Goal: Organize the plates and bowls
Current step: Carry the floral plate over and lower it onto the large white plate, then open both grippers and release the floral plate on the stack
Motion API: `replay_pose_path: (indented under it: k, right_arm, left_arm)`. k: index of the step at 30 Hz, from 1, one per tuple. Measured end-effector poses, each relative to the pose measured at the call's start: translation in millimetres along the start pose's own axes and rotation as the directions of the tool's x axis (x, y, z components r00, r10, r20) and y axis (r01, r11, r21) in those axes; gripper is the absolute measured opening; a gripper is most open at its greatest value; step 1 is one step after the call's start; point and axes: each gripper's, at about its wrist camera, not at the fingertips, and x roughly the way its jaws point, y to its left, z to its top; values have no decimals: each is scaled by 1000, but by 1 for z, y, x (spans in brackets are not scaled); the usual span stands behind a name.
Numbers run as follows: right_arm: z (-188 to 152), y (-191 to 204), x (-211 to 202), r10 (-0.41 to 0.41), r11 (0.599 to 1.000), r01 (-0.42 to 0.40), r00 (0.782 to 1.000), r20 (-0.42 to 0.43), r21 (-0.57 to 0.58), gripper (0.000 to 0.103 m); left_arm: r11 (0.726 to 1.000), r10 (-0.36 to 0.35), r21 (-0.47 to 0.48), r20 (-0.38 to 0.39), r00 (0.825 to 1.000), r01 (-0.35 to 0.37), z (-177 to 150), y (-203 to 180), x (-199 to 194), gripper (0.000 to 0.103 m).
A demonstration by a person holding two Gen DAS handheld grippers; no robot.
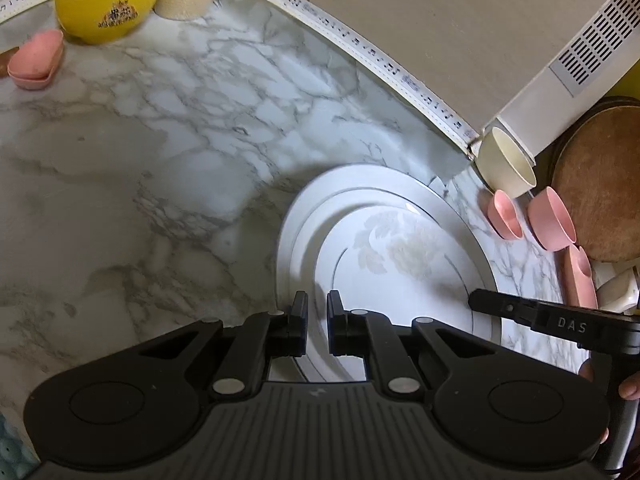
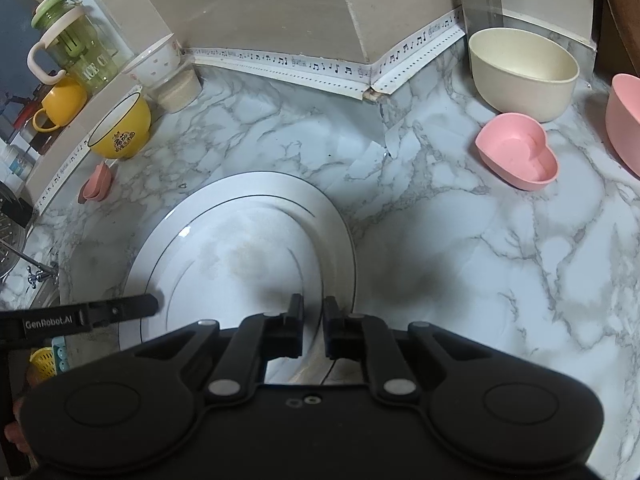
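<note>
Presently, one white plate (image 2: 240, 240) lies on the marble counter (image 2: 480, 260), gripped at opposite rims: left claw (image 1: 317, 308) and right claw (image 2: 312, 310) each pinch its edge. Counted: one yellow bowl (image 2: 120, 128) with illegible lettering, one cream bowl (image 2: 524, 72), one pink heart-shaped dish (image 2: 518, 152), a pink bowl (image 2: 624, 120) partly out of frame. Two nested pink dishes (image 1: 36, 60) sit near the yellow bowl. Legible writing: "GenRobot.AI" on the left claw, "DAS" on the right; a green jug (image 2: 76, 48) reads "ICE".

Home kitchen: marble counter (image 2: 500, 248), bowls (image 2: 520, 72).
</note>
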Motion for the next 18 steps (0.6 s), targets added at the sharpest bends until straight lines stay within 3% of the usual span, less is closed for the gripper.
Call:
replay_pose_path:
  k: [8,11,12,18]
  right_arm:
    - [-1,13,6,-38,998,38,999,-3,-54,11]
    - [-3,20,3,-63,992,64,998,9,-105,16]
    - [-4,22,1,-65,991,66,998,16,-116,21]
    - [-8,36,-15,-61,982,70,996,60,-176,23]
  left_arm:
    - [999,12,35,26,1000,-13,-1,-4,-6,9]
    - [999,18,43,53,998,-21,0,-8,-11,9]
    - [998,26,60,64,998,-30,-1,-11,-13,9]
    - [988,22,149,107,994,-37,-6,-36,-23,9]
